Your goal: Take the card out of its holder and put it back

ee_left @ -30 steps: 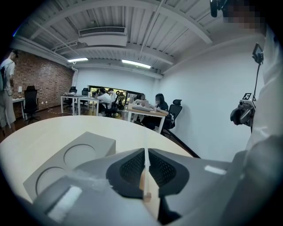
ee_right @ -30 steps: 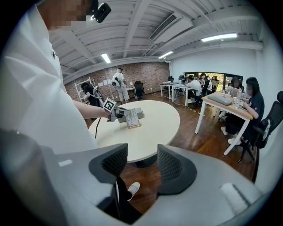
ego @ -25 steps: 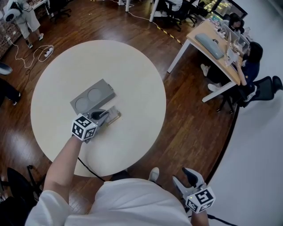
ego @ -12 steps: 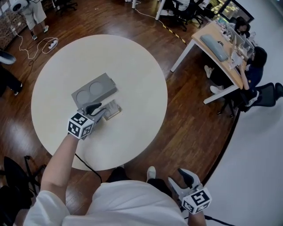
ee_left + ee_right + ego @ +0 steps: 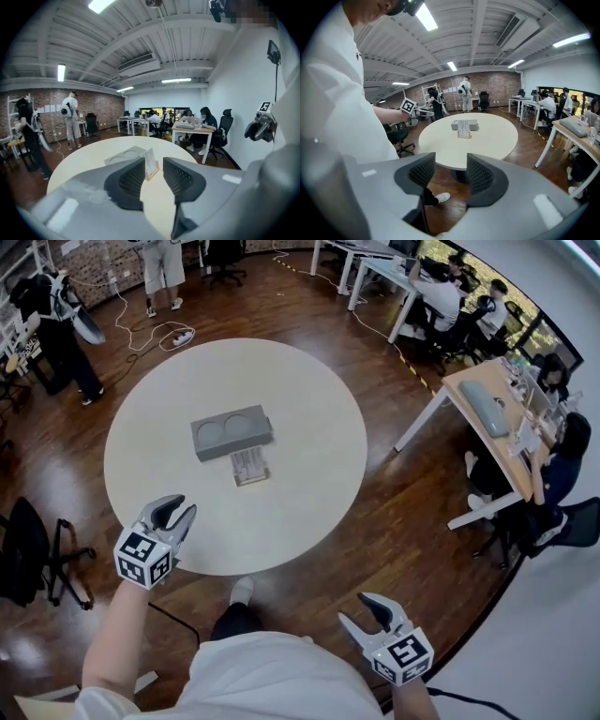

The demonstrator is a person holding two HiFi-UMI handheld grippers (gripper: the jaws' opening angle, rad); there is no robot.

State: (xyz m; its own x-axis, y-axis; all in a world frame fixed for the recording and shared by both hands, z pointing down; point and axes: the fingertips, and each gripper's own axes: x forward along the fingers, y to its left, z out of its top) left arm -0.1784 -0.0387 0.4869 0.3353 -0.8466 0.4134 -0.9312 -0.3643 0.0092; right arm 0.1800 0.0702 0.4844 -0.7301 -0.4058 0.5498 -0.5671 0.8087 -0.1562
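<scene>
Cream-white round table [image 5: 300, 484] fills the middle of the head view, and both sets of fingers are clear of it. The left gripper [image 5: 176, 510] hangs over the near rim. The right gripper [image 5: 364, 613] is down by the person's hip, off the table altogether. Well ahead of the left fingers sits a grey block [image 5: 232, 432] with two round recesses. Just on the fingers' side of it is the small wooden holder [image 5: 249, 468], with the card [image 5: 150, 161] standing upright in its slot. So the card is home, nowhere near either grip. The left jaws are apart but closing on empty air, nothing between them; the card only lines up in the gap far beyond. The right jaws are apart and empty too. Now the worries. If that left gap narrows much more before it reaches the card, a fingertip could butt the card's edge and topple the light holder. With the right gripper so far back, nothing steadies the base, so a pull may drag the holder along. A thin card could also bend or slip from ribbed pads, and an overshoot would knock the grey block just beyond.
</scene>
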